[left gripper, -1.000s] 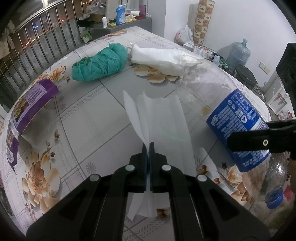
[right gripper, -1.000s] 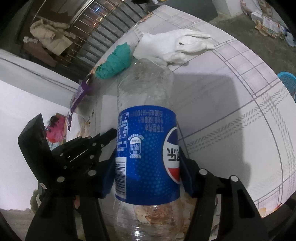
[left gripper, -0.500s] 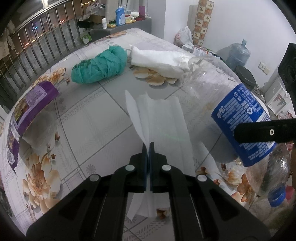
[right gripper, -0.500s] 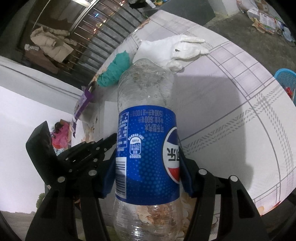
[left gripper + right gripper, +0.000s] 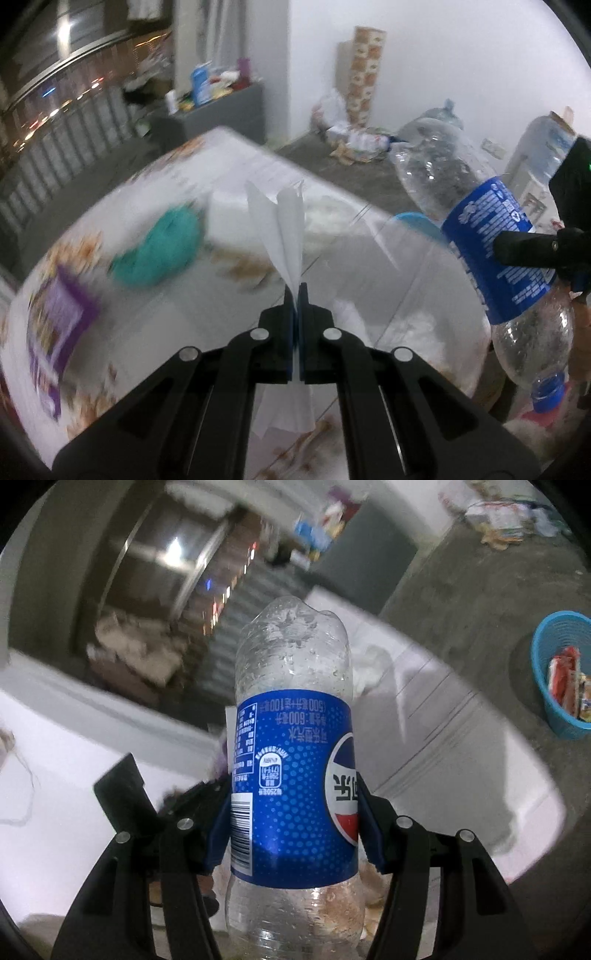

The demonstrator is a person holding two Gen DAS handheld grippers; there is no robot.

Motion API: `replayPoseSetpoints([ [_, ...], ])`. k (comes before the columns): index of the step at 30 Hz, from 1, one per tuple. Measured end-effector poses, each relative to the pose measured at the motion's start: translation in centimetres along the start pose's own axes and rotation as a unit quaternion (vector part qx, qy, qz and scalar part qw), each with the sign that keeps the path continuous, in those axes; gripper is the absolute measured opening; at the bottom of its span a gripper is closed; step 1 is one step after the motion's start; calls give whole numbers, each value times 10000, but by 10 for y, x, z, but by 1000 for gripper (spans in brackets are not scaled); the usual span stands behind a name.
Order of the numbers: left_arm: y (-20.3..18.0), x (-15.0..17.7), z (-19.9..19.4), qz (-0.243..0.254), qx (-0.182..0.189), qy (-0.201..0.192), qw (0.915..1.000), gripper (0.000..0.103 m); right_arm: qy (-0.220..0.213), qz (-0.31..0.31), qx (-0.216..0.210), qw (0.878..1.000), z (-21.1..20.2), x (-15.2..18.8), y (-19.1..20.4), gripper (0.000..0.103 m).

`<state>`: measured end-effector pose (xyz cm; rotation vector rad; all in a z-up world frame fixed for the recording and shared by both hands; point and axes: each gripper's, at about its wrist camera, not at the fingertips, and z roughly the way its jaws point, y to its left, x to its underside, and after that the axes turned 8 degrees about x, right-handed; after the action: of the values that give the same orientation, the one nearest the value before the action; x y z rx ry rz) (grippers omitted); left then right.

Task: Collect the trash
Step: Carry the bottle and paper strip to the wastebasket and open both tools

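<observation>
- Left wrist view: left tool (image 5: 296, 291) pinched fully closed on a thin white tissue (image 5: 284, 236), folded into soft creases, standing up beyond the tips and hanging limp below them, lifted clear of the surface (image 5: 155, 314).
- Worth keeping that pinch firm and the carry smooth: light paper, likely to slip or tear if jerked.
- Still lying on the glossy floral surface, blurred: a teal crumpled bundle (image 5: 162, 251), a purple wrapper (image 5: 61, 317), a white bag (image 5: 325, 221).
- Right wrist view: right tool (image 5: 293, 812) clamped on the blue label band of a clear plastic bottle (image 5: 293, 775), held cap-end towards the camera, ribbed, droplets inside, off the surface.
- Blue mesh basket (image 5: 561, 679) on the floor to the right, already holding wrappers: probably the drop point; best to bring the bottle above its rim before releasing, since a round, light bottle bounces.
</observation>
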<state>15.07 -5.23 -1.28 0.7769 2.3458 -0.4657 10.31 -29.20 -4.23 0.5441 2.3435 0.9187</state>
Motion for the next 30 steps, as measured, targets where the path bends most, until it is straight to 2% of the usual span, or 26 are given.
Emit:
replayPoseSetpoints([
  [4, -39, -53, 26, 428, 413, -2, 9982, 0, -757, 592, 67, 9953, -55, -12, -45, 58],
  [6, -62, -75, 46, 656, 605, 92, 9960, 0, -1125, 1084, 215, 9875, -82, -15, -82, 58],
  [9, -102, -106, 89, 966, 975, 453, 9895, 0, -1326, 1710, 332, 9757, -102, -17, -133, 58],
  [12, -138, -128, 148, 1161, 1234, 999, 9805, 0, -1239, 2367, 448, 9626, -100, -15, -187, 58],
  [16, -182, -147, 230, 1484, 1222, 1599, 9682, 0, -938, 3174, 451, 9426, -78, -21, -258, 58],
  [19, -206, -159, 292, 1480, 1223, 2002, 9607, 0, -721, 3554, 412, 9310, -52, -38, -299, 59],
  [21, -220, -161, 323, 1624, 1170, 2132, 9563, 10, -561, 3833, 152, 9218, -29, -55, -337, 60],
  [22, -225, -161, 347, 1642, 1120, 2316, 9523, 34, -528, 3957, 98, 9168, -19, -63, -355, 60],
  [23, -227, -161, 367, 1559, 1051, 2458, 9509, 48, -516, 4054, 80, 9127, -9, -70, -375, 72],
  [24, -227, -159, 379, 1464, 996, 2471, 9527, 48, -506, 4190, 41, 9066, 4, -74, -400, 82],
  [26, -225, -158, 395, 1288, 879, 2367, 9590, 53, -409, 4543, 451, 8888, 21, -78, -432, 82],
  [27, -225, -157, 398, 1178, 832, 2381, 9605, 54, -368, 4821, 802, 8716, 26, -69, -445, 82],
  [29, -219, -156, 397, 895, 1020, 2432, 9604, 55, -452, 4923, 925, 8643, 26, -58, -451, 82],
  [30, -219, -155, 394, 861, 1092, 2416, 9604, 55, -612, 4867, 872, 8670, 24, -50, -448, 82],
])
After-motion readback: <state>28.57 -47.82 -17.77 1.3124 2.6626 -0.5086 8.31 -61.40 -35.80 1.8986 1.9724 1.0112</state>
